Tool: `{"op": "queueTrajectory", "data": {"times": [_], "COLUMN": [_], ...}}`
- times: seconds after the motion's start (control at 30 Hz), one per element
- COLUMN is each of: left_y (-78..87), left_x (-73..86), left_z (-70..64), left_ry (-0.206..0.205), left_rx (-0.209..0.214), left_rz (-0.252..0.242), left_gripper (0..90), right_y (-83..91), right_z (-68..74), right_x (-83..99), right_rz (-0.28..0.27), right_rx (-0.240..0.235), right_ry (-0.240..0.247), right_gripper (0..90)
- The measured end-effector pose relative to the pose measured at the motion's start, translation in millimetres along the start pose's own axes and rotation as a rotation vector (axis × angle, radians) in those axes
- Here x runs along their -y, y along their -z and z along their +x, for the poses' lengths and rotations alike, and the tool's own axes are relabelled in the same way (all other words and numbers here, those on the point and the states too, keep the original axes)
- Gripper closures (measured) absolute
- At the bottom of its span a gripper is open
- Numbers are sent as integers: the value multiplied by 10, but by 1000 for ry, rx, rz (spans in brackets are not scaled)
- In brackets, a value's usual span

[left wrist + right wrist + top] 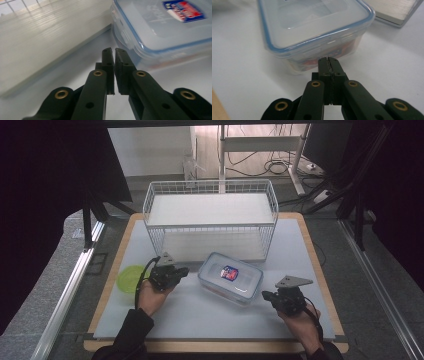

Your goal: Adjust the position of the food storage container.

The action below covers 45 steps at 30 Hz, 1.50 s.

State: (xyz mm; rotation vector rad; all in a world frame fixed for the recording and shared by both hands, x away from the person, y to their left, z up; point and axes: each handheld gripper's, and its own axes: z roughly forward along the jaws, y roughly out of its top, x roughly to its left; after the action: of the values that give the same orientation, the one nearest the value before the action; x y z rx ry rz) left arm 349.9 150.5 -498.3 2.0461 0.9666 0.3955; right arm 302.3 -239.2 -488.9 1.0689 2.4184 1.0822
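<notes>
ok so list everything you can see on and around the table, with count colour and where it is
food container: one, clear with a blue-rimmed lid and a red and blue label, middle of the mat between the grippers
wire rack: one, white, two shelves, far side of the table
plate: one, lime green, left edge of the mat
mat: one, pale grey, covering the wooden table
cables: several, dark, on the floor beyond the table
left gripper: one, black, jaws nearly together, empty, near the container's left end
right gripper: one, black, jaws together, empty, near the container's right end
</notes>
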Motion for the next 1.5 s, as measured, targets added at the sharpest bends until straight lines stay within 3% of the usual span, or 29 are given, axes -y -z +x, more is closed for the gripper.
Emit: {"op": "queueTrajectory", "data": {"times": [0.1,0.13,0.2,0.3,0.43,0.53,0.6,0.67,0.77,0.83,0.9,0.93,1.03,1.13,1.37,1.5], "left_y": [-209,-209,-268,-268,-225,-190,-180,-176,-168,-157,-167,-243,-350,-427,-309,-207], "left_x": [-60,-60,-65,-52,-48,-45,-31,-27,-37,-68,-112,-129,-112,-73,-5,65], "left_z": [-59,-59,-89,-70,-105,-159,-207,-235,-239,-196,-150,-86,-23,-35,-73,-130], "left_ry": [-24,-24,-34,4,45,39,53,51,37,20,12,35,68,64,89,92], "left_rx": [11,11,-12,14,28,31,58,79,163,205,151,94,93,80,90,70], "left_rz": [29,29,33,24,11,24,30,33,45,54,54,56,63,71,85,97], "left_gripper": [864,864,885,900,900,900,900,900,900,900,887,883,874,900,900,900], "right_y": [-56,-56,-80,-124,-193,-228,-245,-253,-282,-306,-344,-380,-426,-478,-491,-488], "right_z": [-52,-52,-79,-97,-114,-152,-236,-262,-363,-434,-470,-477,-477,-468,-425,-360], "right_x": [-16,-16,-30,-61,-119,-134,-154,-156,-180,-197,-225,-258,-291,-328,-341,-335], "right_rz": [8,8,2,1,19,26,22,22,24,18,14,14,14,11,22,26], "right_rx": [15,15,11,0,36,52,84,85,111,98,92,100,97,94,77,49], "right_ry": [-21,-21,-37,-41,-22,-29,-47,-54,-72,-89,-98,-87,-84,-75,-58,-47], "right_gripper": [900,900,900,900,900,900,900,900,900,900,900,900,900,900,900,900]}}
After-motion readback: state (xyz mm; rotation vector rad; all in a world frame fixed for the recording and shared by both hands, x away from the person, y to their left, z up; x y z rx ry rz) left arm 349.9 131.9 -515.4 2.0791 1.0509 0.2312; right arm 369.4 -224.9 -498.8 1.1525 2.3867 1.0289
